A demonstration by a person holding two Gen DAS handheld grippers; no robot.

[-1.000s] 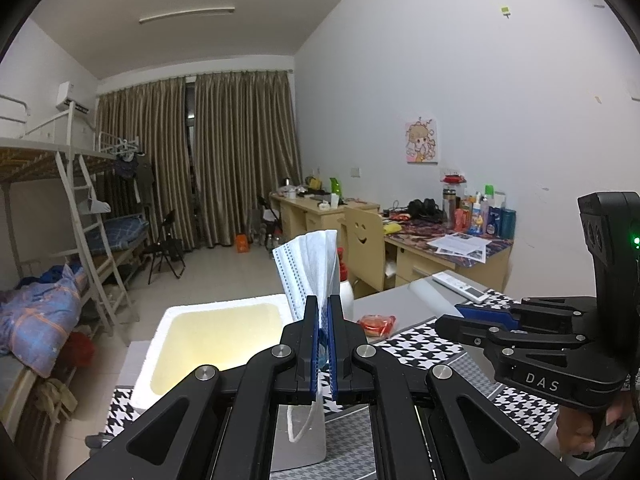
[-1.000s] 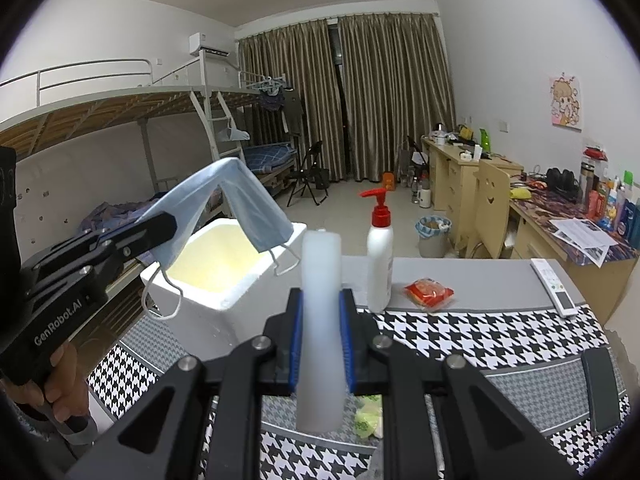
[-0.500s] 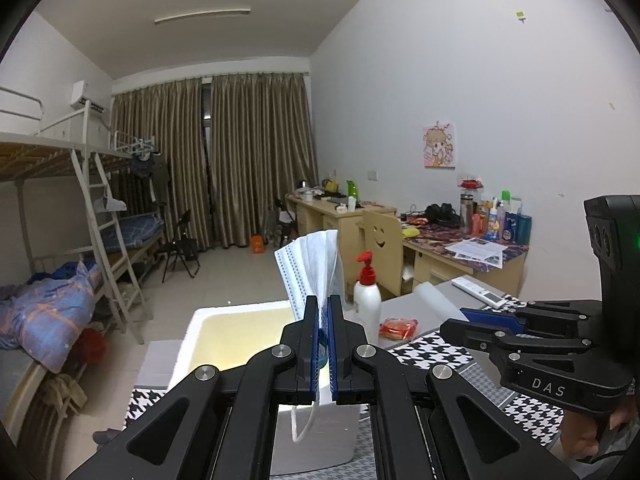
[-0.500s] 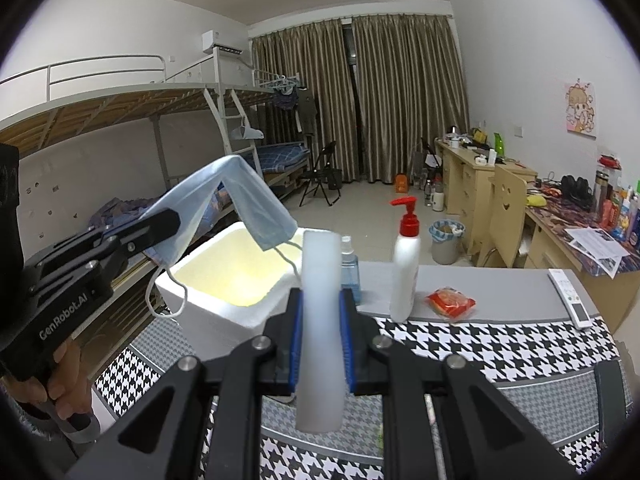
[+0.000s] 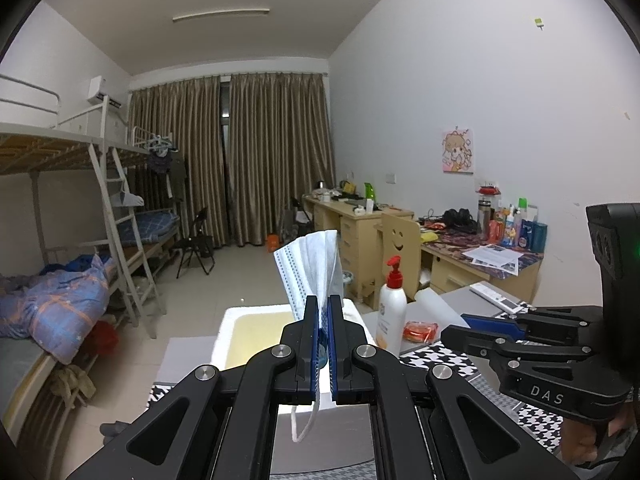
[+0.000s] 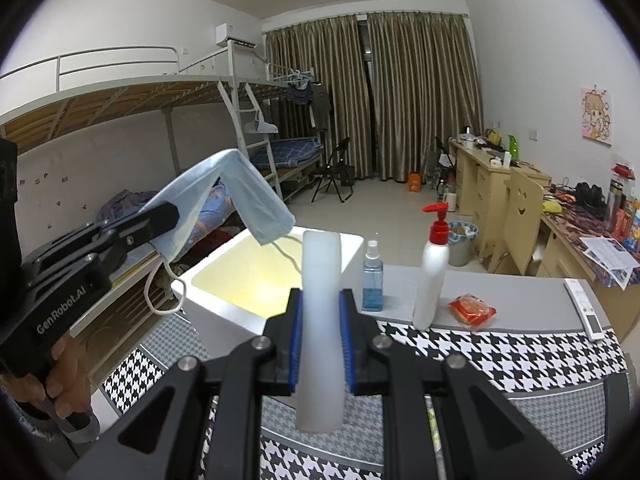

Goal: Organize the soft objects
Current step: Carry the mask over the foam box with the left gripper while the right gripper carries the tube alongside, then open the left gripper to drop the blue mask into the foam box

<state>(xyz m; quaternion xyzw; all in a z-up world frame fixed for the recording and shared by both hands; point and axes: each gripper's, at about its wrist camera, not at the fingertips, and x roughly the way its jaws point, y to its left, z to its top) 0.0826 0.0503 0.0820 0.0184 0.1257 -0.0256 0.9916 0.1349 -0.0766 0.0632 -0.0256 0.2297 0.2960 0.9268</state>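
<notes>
My left gripper (image 5: 323, 312) is shut on a folded blue face mask (image 5: 312, 268), held up in the air in front of a white foam box (image 5: 256, 332). In the right wrist view the left gripper (image 6: 168, 216) holds the mask (image 6: 240, 196) above the box's near left corner (image 6: 224, 300); an ear loop hangs down. My right gripper (image 6: 321, 320) is shut on a white translucent soft tube (image 6: 321, 320), upright, just short of the box. In the left wrist view the right gripper (image 5: 456, 328) is at the right with the tube (image 5: 436, 308) sticking out.
A white pump bottle with red top (image 6: 434, 268), a blue spray bottle (image 6: 372, 280), a red packet (image 6: 472, 310) and a remote (image 6: 584, 308) stand on the grey table beyond the houndstooth cloth (image 6: 500, 356). A bunk bed is on the left, desks on the right.
Both grippers have pulled back and risen a little with their loads. The box now looks farther away and the spray bottle has come into view.
</notes>
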